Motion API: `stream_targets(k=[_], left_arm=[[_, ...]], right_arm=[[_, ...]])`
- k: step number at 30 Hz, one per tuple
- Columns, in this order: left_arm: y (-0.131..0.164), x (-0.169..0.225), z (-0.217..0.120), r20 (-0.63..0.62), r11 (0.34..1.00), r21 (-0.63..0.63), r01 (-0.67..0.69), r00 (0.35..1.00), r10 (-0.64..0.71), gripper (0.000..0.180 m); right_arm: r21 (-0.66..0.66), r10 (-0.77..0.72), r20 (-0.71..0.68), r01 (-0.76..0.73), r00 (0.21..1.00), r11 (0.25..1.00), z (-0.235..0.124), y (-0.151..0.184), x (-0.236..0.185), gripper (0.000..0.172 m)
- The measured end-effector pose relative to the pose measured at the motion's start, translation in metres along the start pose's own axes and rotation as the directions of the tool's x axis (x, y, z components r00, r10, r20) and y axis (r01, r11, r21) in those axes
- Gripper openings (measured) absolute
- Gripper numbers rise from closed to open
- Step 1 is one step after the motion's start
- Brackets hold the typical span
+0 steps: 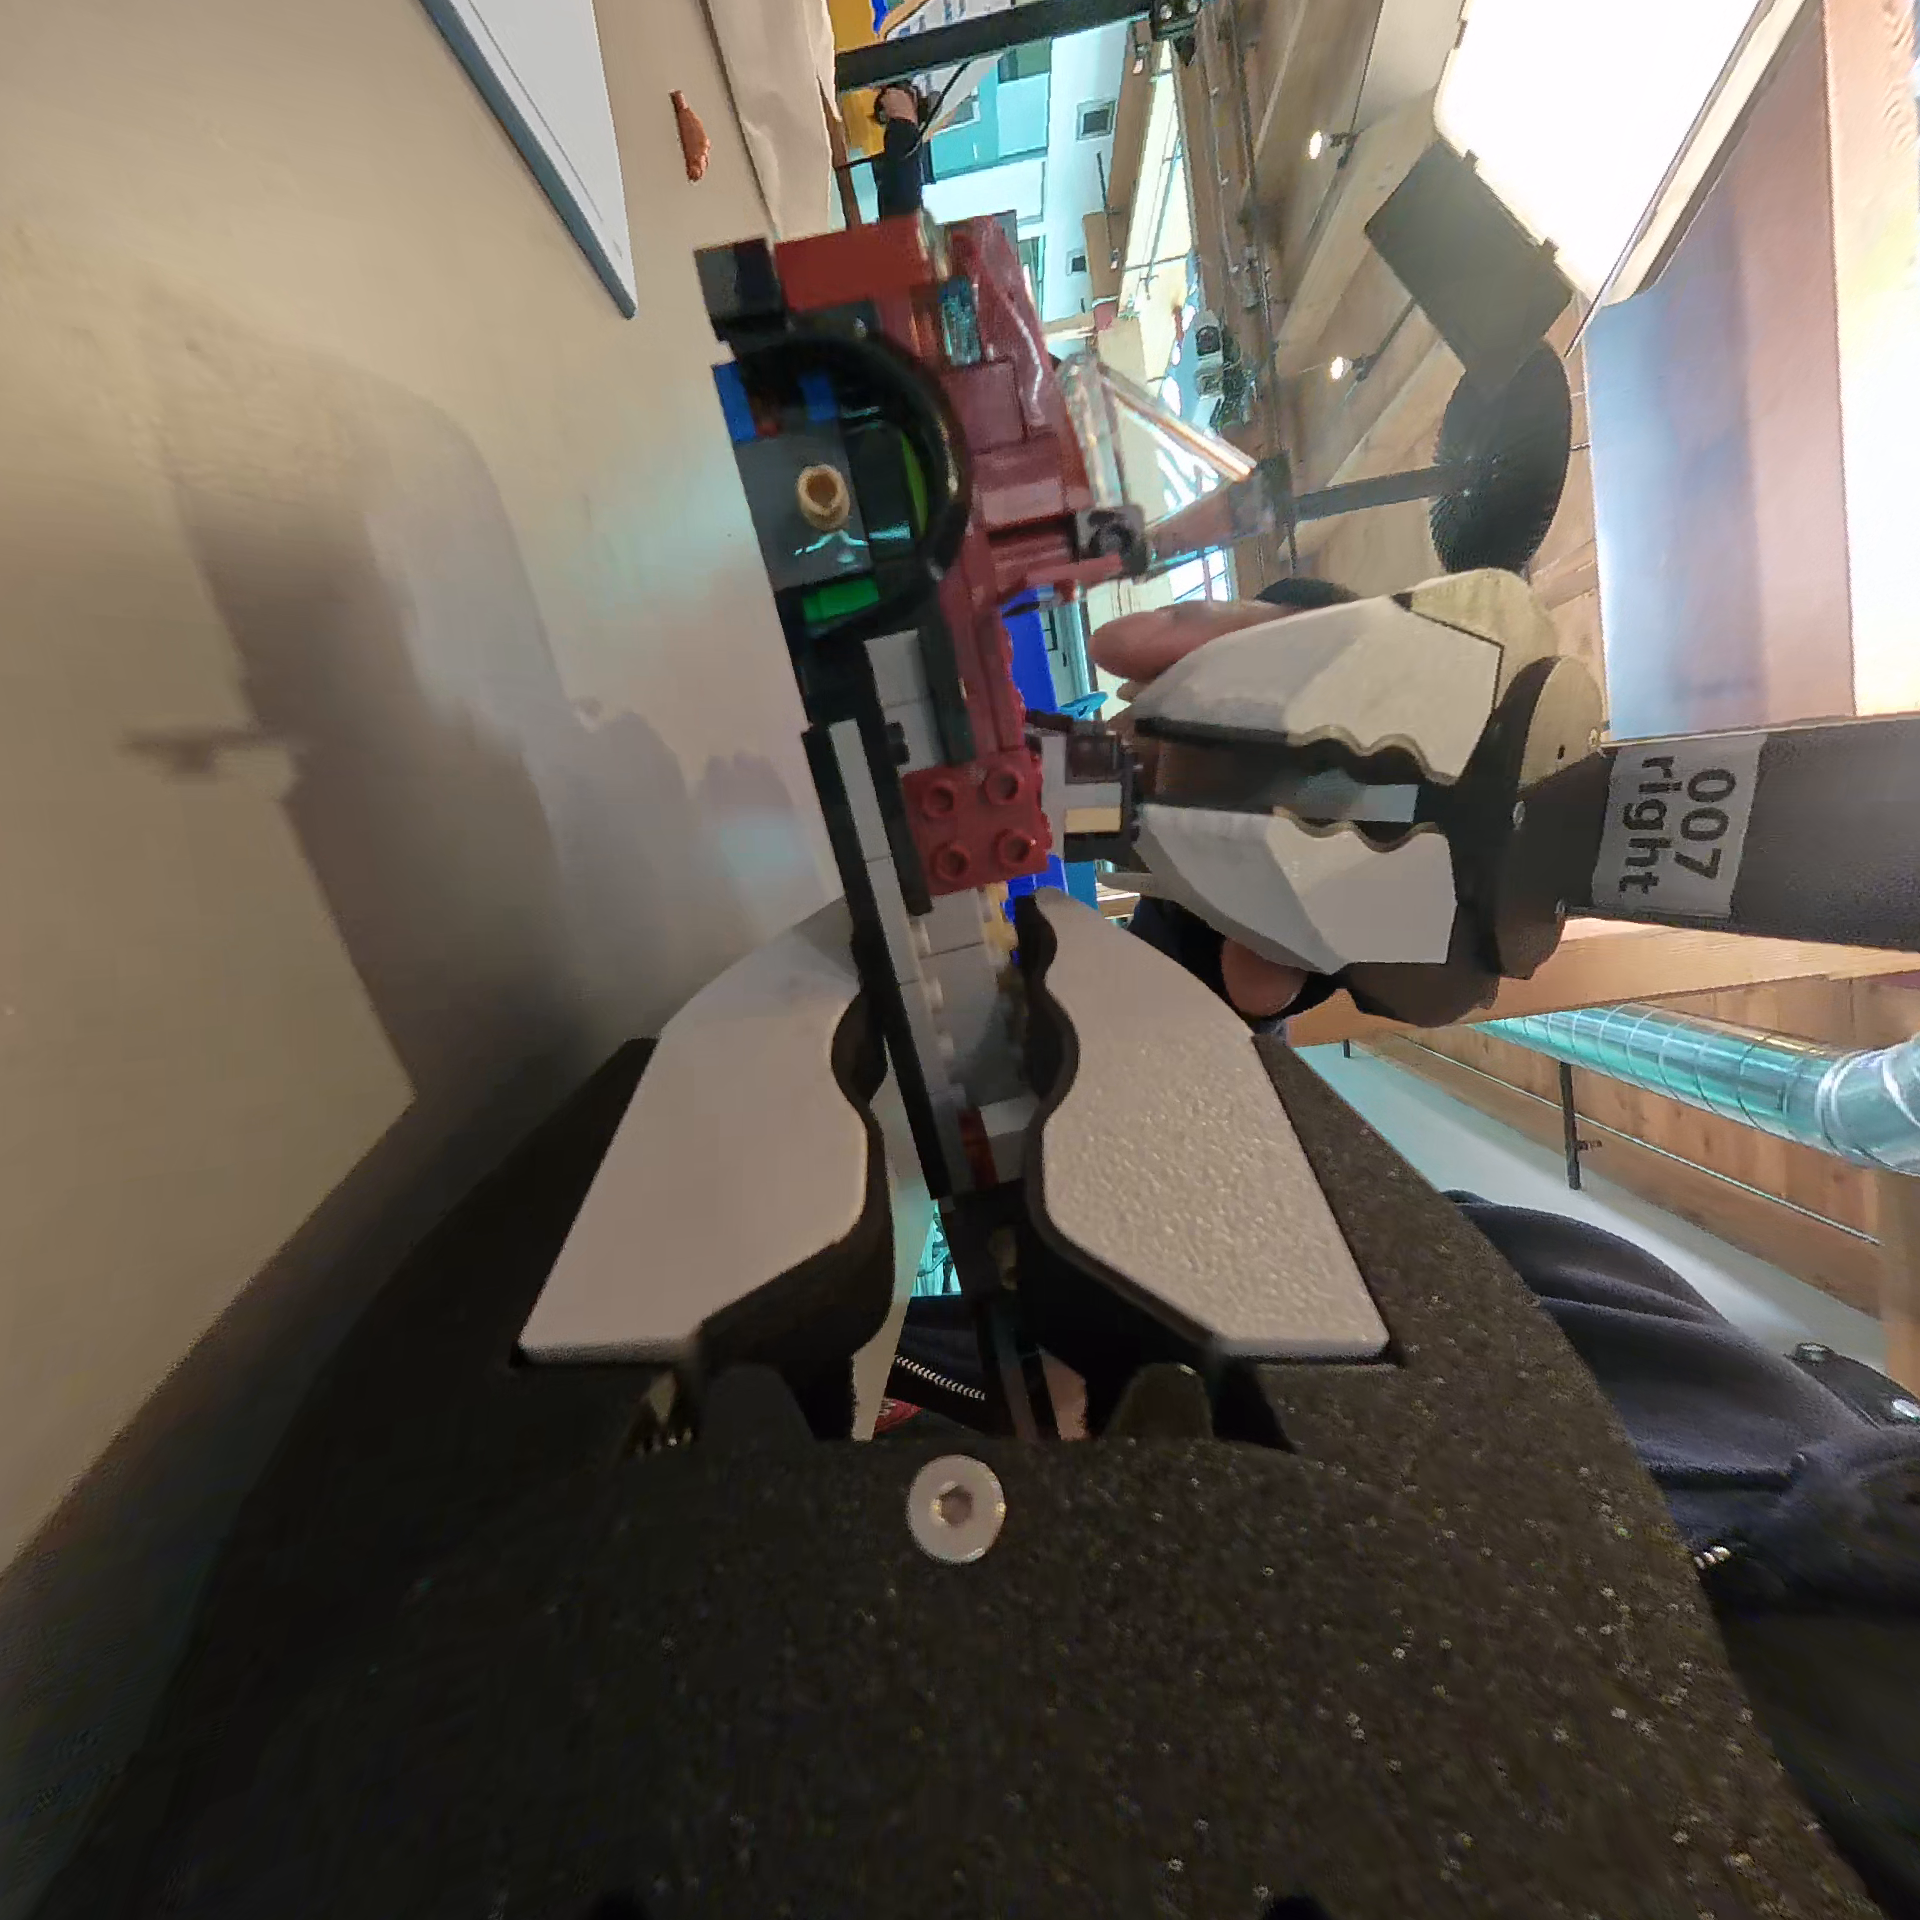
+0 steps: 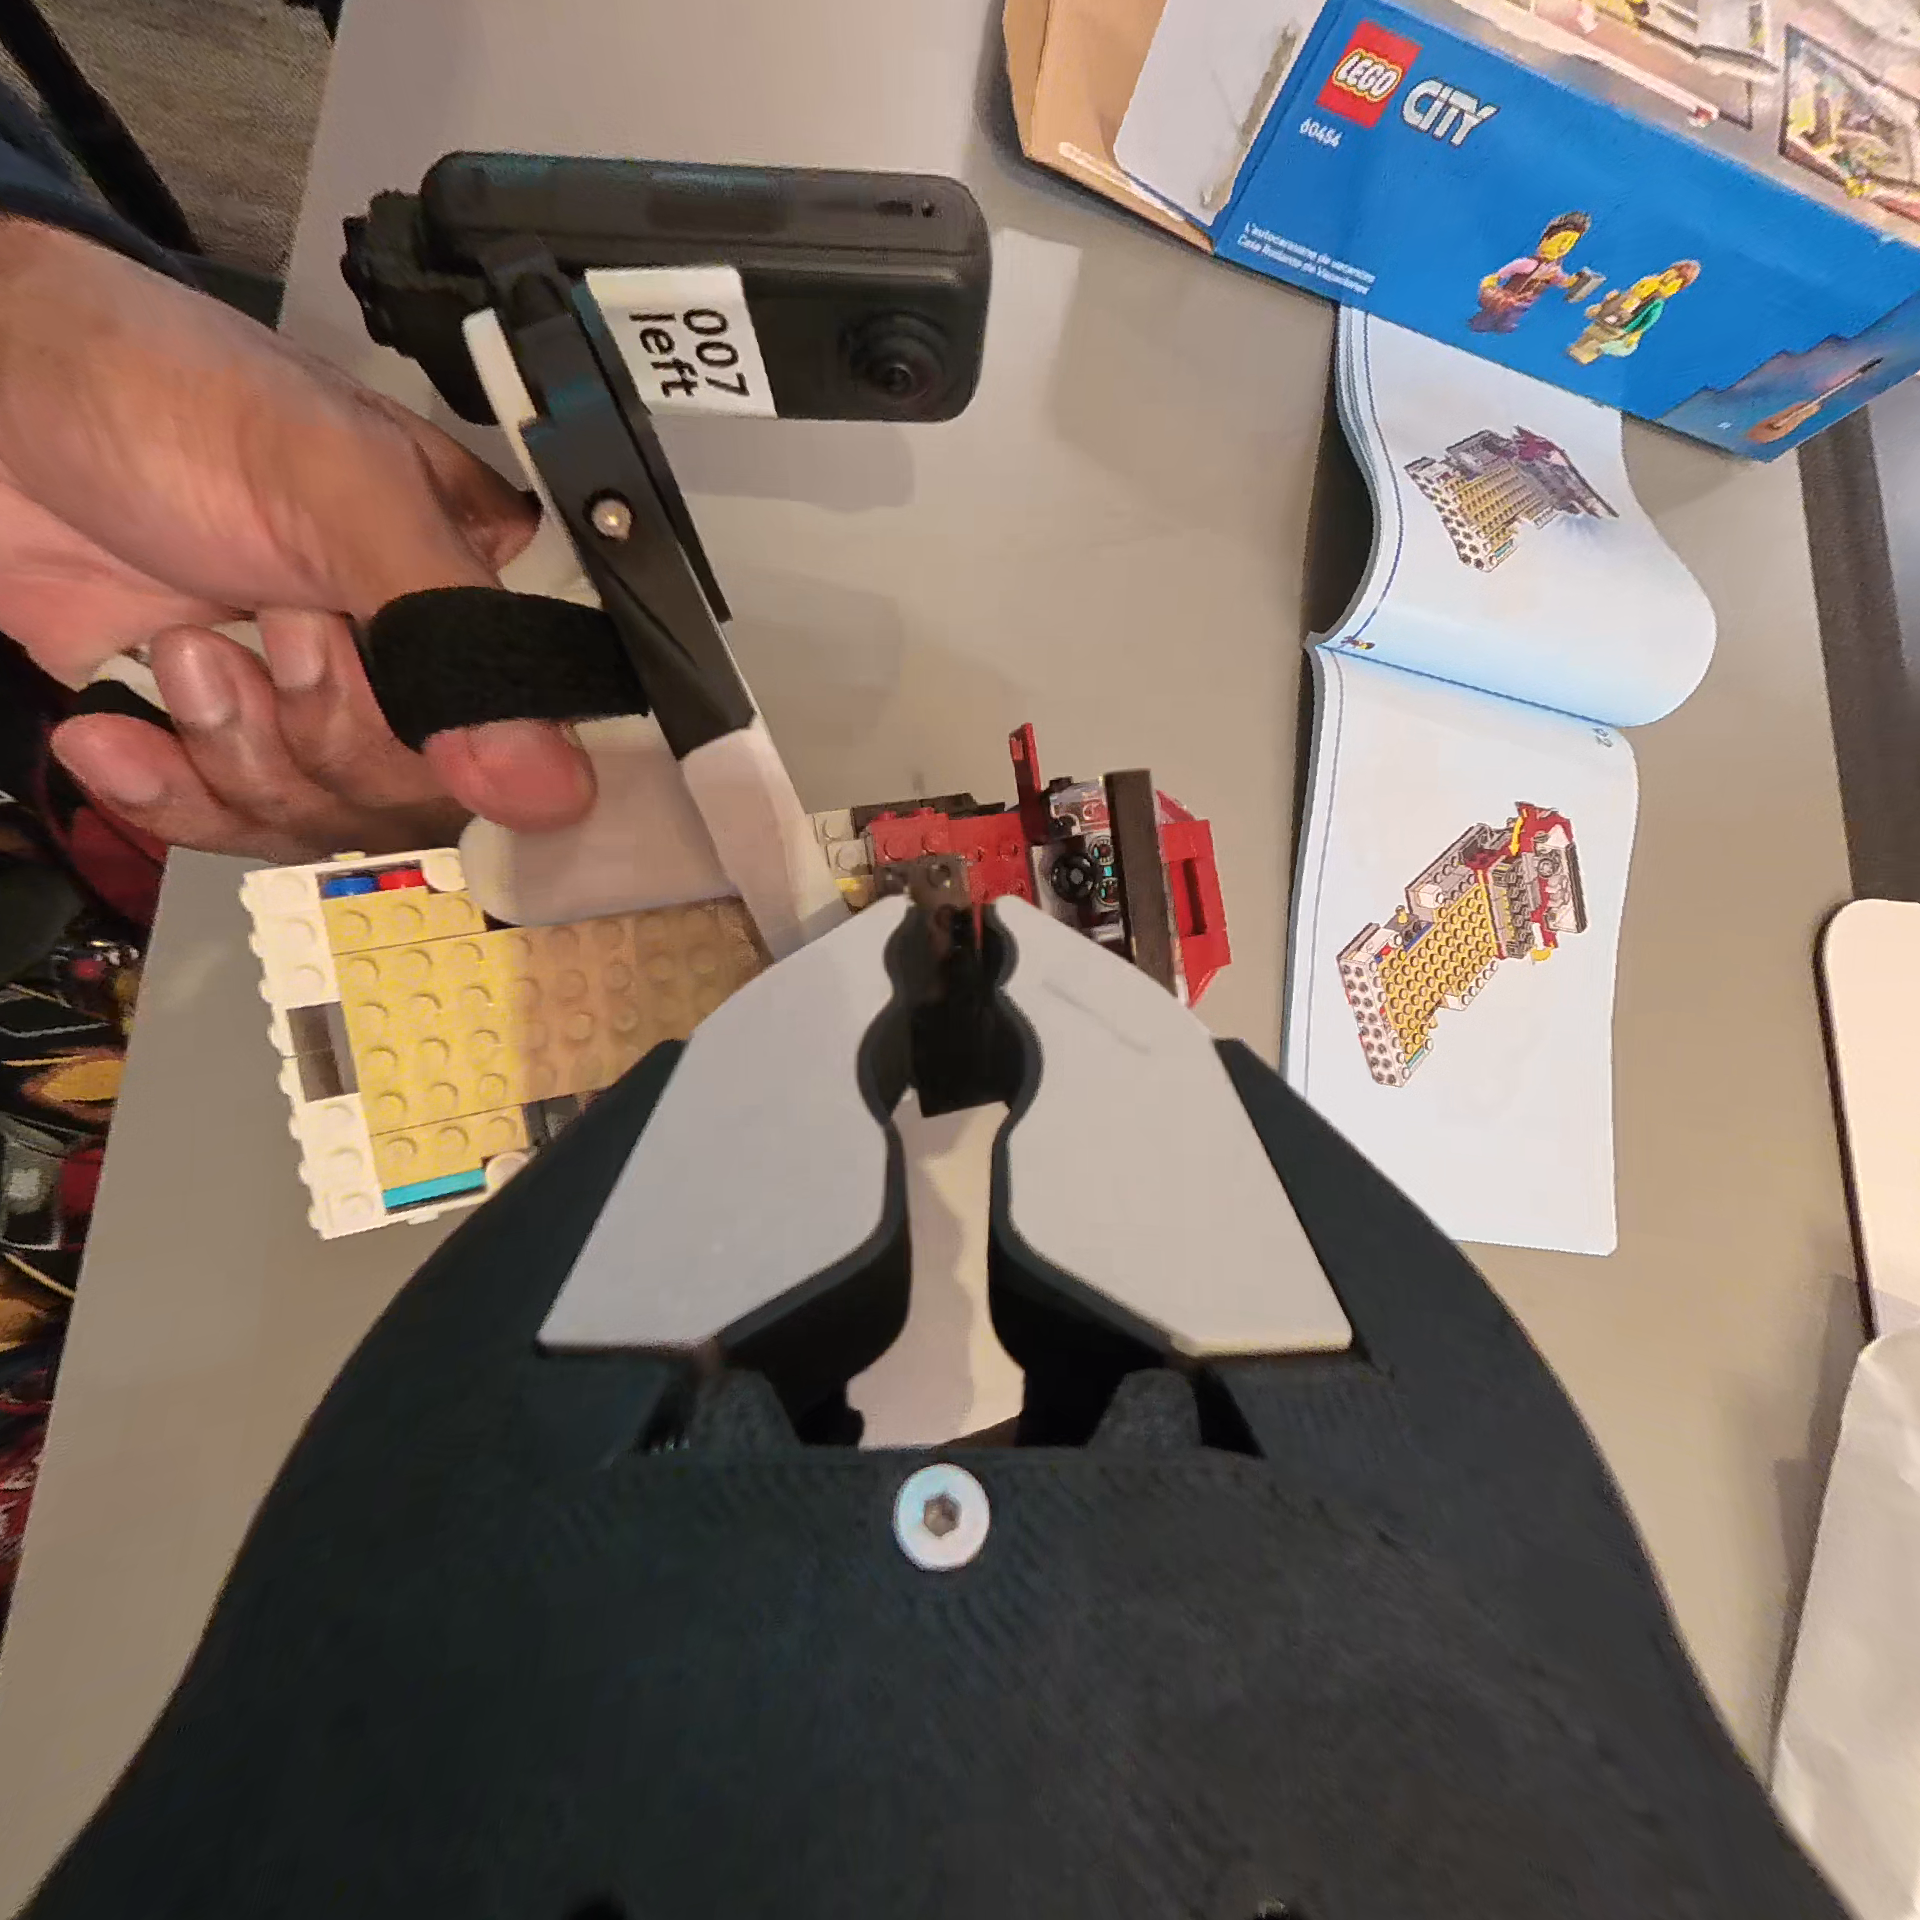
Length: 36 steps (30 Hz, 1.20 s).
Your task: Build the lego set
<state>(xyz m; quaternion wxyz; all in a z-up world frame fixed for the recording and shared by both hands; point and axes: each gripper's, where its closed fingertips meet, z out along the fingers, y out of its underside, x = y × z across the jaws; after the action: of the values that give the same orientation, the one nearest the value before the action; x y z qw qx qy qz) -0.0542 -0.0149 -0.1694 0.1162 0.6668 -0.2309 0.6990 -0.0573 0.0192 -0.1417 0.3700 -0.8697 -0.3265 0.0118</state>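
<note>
Your left tool [image 1: 951, 997] clamps the brick model's [image 2: 1039, 873] white wall on the desk [image 2: 1091, 540]. Your right tool [image 2: 945, 925] pinches a small dark piece [image 2: 925, 883] narrowly at the tips; pressing off-line could pop it free or crack the model.

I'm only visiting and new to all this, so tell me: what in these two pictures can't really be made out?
- Left wrist view: the brick model's lower end is hidden between the left gripper's fingers.
- Right wrist view: the small dark piece in the right gripper is mostly hidden by its fingers; its shape is unclear.
- Right wrist view: the blue box is cut off by the top edge.
- Right wrist view: the yellow studded plate is partly covered by both grippers.
</note>
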Motion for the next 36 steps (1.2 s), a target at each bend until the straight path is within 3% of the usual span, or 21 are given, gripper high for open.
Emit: stream_targets(k=[14, 28, 36], left_arm=[[0.002, 0.003, 0.0, 0.004, 0.999, -0.016, -0.049, 0.999, 0.049, 0.023], [0.005, 0.0, 0.002, 0.048, 0.996, -0.033, -0.088, 0.995, 0.09, 0.023], [0.004, 0.002, 0.001, 0.013, 0.998, -0.023, -0.053, 0.998, 0.054, 0.023]], right_arm=[[-0.102, 0.009, 0.1, 0.001, 0.995, 0.995, 0.008, 0.011, -0.006, 0.018], [-0.122, -0.026, 0.086, 0.036, 0.996, 0.992, 0.01, 0.006, -0.008, 0.017], [-0.129, -0.032, 0.076, 0.041, 0.997, 0.991, 0.008, 0.004, -0.008, 0.018]])
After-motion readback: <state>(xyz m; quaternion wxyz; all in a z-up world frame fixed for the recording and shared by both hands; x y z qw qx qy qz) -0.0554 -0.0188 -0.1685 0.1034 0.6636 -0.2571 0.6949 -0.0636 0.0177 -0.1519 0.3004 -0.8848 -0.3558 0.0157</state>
